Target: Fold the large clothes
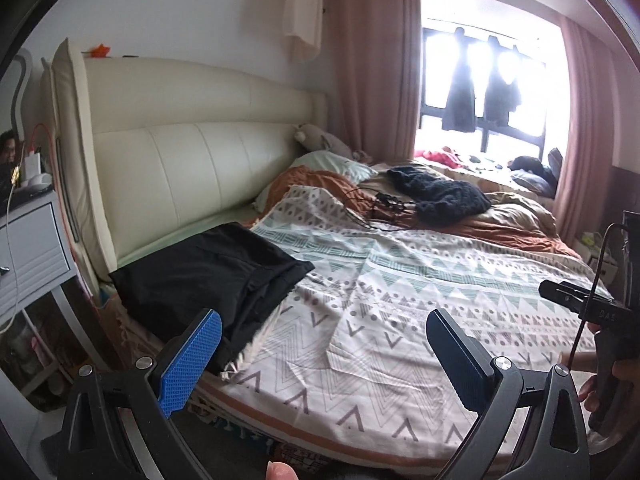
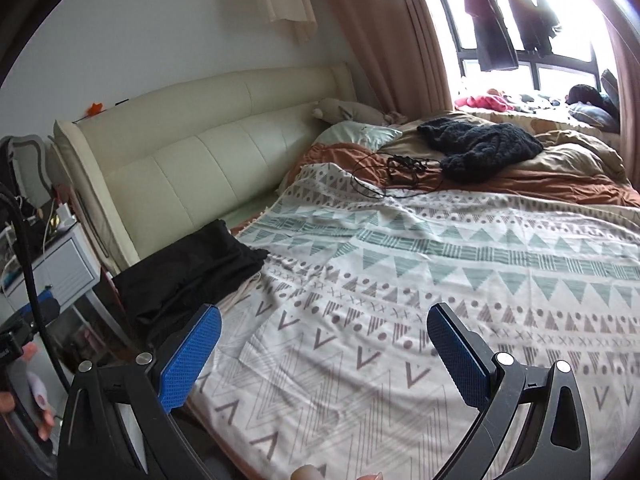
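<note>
Hovering above the near edge of the bed, the left gripper (image 1: 324,344) has its two blue-padded jaws spread wide with nothing between them. The right gripper (image 2: 324,348) is likewise released and empty over the patterned bedspread (image 2: 460,280). One black garment (image 1: 208,276) lies at the left side of the bed, close to the cream headboard (image 1: 192,140); it looks already folded into a flat stack, though its layers cannot be told apart. One dark knitted garment (image 2: 480,144) sits crumpled at the far side, well apart from both grippers, with one tangle of black cables (image 2: 400,168) just beside it.

Judging by this layout, the knitted piece is probably next, and the cables are the main risk: a jaw closing low on its near edge could snag a loop and drag the wires along. Its loose, chunky knit may also stretch or slip if pinched by only a few strands. The reach across the bed is long, so a trailing sleeve could rumple the bedspread or brush the black stack. Two dark garments (image 1: 476,100) hang at the window.
</note>
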Demonstrator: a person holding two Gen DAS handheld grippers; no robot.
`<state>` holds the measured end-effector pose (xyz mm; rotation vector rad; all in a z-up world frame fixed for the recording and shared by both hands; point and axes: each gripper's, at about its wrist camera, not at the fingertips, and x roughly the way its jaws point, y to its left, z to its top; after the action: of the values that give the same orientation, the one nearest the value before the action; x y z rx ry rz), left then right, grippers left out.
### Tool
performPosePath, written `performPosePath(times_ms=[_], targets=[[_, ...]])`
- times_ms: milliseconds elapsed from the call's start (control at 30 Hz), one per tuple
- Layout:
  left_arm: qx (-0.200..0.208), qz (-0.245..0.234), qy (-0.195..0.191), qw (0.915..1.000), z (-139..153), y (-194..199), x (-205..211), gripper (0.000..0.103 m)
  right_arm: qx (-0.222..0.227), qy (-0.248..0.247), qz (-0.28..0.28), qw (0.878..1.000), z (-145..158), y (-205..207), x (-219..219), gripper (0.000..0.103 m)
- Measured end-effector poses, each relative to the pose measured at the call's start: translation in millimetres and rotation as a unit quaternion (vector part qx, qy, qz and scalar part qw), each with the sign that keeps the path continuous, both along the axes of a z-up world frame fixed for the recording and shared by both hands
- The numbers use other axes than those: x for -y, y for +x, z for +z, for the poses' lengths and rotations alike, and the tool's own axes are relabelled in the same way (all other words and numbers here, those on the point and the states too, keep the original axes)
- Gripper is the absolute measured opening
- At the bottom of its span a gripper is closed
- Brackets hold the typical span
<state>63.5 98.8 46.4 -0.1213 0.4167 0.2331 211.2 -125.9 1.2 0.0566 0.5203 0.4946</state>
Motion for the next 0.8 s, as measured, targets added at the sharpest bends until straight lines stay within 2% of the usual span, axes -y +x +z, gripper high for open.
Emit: performPosePath(times_ms=[167,367,533,800], targets=[[0.006,-0.027,-0.004,0.9996,-0.6,-24.7,16.6,0.102,0.004,-0.009,-0.013,1.000,-5.2,-40.2,9.7,0.103],[0.012,-0.058,0.017,0.9981,-2.0,-60.2,40.0,0.102,-0.003,0.000,-0.045,0.999,-6.4,-87.1,31.6,0.103],[0.018,-0.081,0.014,0.9964,-3.9,-88.2,48.8,0.102,0.034,-0.024,-0.062,0.997,-3.2,-130.9,38.2,0.103],[0.031,-0.071,0.041,0.9961,0.6,-129.8,53.7,0.102,0.043,-0.033,-0.066,0.996,-6.0,-185.3,51.6,0.103]])
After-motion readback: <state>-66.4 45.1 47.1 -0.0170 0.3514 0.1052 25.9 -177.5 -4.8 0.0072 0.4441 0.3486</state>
